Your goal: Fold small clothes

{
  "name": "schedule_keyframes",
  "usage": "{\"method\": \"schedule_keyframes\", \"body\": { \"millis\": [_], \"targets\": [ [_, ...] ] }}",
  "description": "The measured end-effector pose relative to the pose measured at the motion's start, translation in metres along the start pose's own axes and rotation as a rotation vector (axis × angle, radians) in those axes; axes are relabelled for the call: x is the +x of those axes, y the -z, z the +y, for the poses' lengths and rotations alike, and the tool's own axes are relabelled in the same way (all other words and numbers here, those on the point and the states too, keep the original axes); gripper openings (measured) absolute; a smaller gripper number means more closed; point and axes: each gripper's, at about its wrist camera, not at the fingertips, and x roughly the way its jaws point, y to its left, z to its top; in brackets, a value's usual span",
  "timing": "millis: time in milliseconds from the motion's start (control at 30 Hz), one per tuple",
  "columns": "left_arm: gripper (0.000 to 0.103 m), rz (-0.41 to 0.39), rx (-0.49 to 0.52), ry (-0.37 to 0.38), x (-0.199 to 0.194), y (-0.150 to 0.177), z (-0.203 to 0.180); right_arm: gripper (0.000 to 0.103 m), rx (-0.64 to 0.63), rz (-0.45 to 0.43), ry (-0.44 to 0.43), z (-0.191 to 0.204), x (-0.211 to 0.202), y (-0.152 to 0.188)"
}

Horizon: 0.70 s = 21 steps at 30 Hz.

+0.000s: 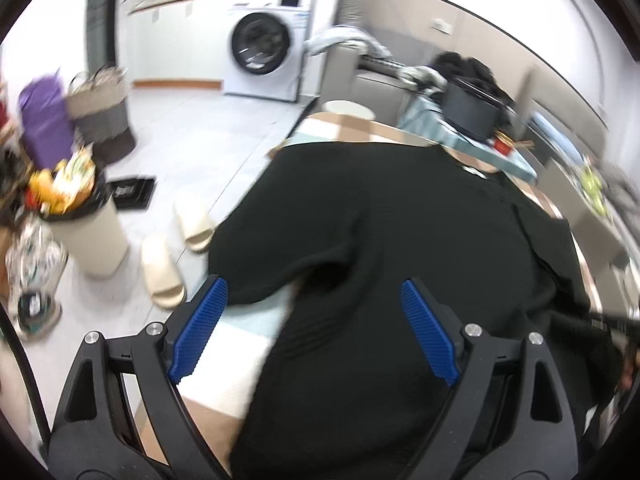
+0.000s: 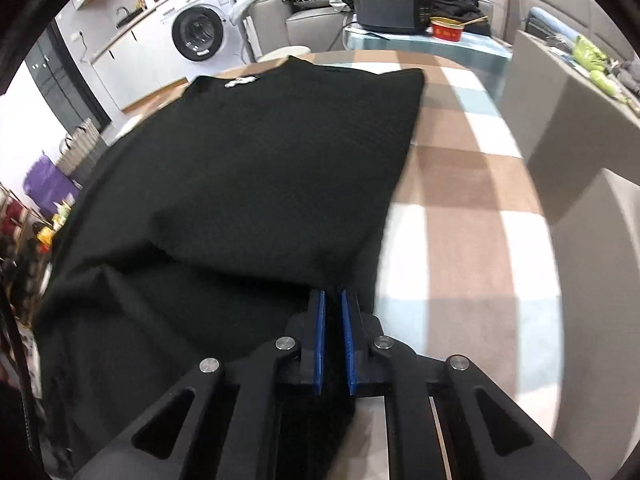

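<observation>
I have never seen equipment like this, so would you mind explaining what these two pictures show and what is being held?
No robot here: a person carries a two-fingered gripper in each hand, and each has a wide-angle camera looking along its fingers. One picture comes from the left gripper, the other from the right gripper. The blue strips are the gripping pads. On the checked tablecloth lies a black garment, partly folded. The left jaws stand wide open above the cloth, holding nothing. The right jaws are closed on the garment's near edge, with black fabric between the pads. A washing machine stands behind.
</observation>
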Motion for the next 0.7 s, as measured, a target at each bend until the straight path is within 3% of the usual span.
{"method": "schedule_keyframes", "body": {
  "millis": [67, 133, 333, 533, 633, 700],
  "targets": [
    [0.088, 0.016, -0.068, -0.014, 0.006, 0.001, 0.022, 0.019, 0.002, -0.02, -0.028, -0.001, -0.007, 0.003],
    [0.088, 0.025, -0.129, -0.03, 0.013, -0.001, 0.041, 0.037, 0.008, -0.05, -0.06, 0.0, -0.015, 0.005],
    [0.085, 0.069, -0.172, -0.06, 0.045, -0.012, 0.072, 0.047, 0.029, -0.113, -0.082, 0.007, -0.031, 0.004],
    [0.061, 0.17, -0.133, -0.094, 0.092, -0.016, 0.069, 0.048, 0.069, -0.108, -0.073, 0.004, -0.032, 0.007],
    [0.045, 0.163, -0.14, -0.082, 0.1, -0.018, 0.069, 0.049, 0.104, -0.101, -0.079, 0.0, -0.033, 0.008],
    [0.021, 0.126, -0.144, -0.11, 0.1, -0.021, 0.071, 0.049, 0.114, -0.106, -0.08, -0.001, -0.032, 0.006]
  ]
}}
